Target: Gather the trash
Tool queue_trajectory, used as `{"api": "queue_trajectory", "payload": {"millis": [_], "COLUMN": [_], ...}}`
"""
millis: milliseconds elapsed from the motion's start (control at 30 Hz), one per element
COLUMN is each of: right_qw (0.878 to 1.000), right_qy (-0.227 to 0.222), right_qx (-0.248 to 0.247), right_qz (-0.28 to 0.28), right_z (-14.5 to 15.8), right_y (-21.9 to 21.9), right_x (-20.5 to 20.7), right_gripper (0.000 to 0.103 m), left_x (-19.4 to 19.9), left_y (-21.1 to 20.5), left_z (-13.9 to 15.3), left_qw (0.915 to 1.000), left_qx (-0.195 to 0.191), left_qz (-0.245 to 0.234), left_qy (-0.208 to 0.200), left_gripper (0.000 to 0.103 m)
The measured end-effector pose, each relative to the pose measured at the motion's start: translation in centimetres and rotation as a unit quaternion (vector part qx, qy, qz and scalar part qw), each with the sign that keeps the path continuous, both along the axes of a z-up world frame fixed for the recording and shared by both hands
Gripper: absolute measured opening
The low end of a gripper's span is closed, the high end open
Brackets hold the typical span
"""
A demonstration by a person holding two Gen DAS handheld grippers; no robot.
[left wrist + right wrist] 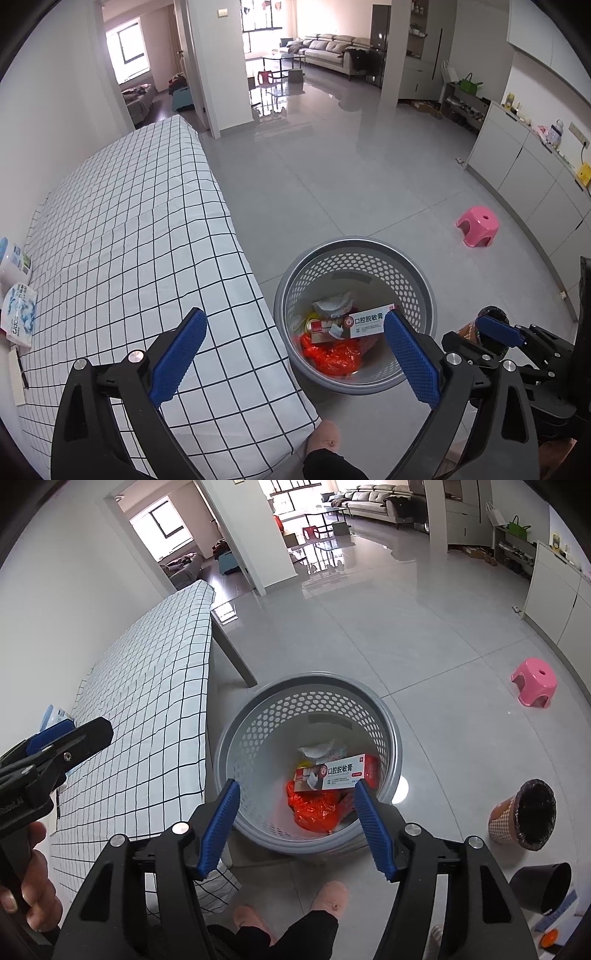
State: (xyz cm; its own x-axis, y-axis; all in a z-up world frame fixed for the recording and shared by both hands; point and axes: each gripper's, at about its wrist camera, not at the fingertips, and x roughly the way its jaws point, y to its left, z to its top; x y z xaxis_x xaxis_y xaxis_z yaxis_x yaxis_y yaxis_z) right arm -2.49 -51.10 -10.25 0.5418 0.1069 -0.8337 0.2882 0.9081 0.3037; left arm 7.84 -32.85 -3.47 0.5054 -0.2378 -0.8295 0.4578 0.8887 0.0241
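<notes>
1. Both claws are released and hold nothing. The left claw [293, 354] hangs over the near corner of the table [122, 236], with one finger above the cloth and the other above the basket [354, 247]. The right claw [295, 823] hangs directly over the basket, jaws wide apart.

2. The trash is already in the basket, which stands on the floor just beside the table edge. Inside I see a toothpaste box [338, 771] lying on top, an orange bag [316, 806] under it and some crumpled white paper [319, 749] behind.

3. I judge the task is well advanced, perhaps near its end. The chequered cloth looks bare in its middle and near part.

4. What may be left: some packets [18, 310] and a notebook [16, 376] lie at the far left side of the table. I cannot tell whether they count as trash.

5. A small brown bin [522, 814] with a black liner and a dark cup [541, 886] stand on the floor to the right, apart from the basket.

6. Room for moving is good. The floor ahead is open; only a pink stool [533, 681] stands well apart. The tight places are the table corner next to the basket rim, and the person's feet [330, 897] just below the claws.
</notes>
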Motion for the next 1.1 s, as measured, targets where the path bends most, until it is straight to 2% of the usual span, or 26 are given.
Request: {"api": "queue_trajectory", "payload": {"millis": [367,1100], "right_qw": [1.000,0.999], "right_qy": [-0.008,-0.014], "right_qx": [-0.003,-0.019], "right_qz": [-0.021,-0.027], "right_z": [0.9,1.8], "right_y": [0.0,0.7], "right_x": [0.0,0.3], "right_gripper": [0.068,0.069], "left_x": [0.6,1.0], "left_y": [0.1,0.6], "left_z": [-0.2,-0.5], "left_qw": [0.9997,0.9992], "left_qx": [0.011,0.018], "left_qz": [0.018,0.034], "left_qy": [0.007,0.009], "left_gripper": [0.095,0.095]}}
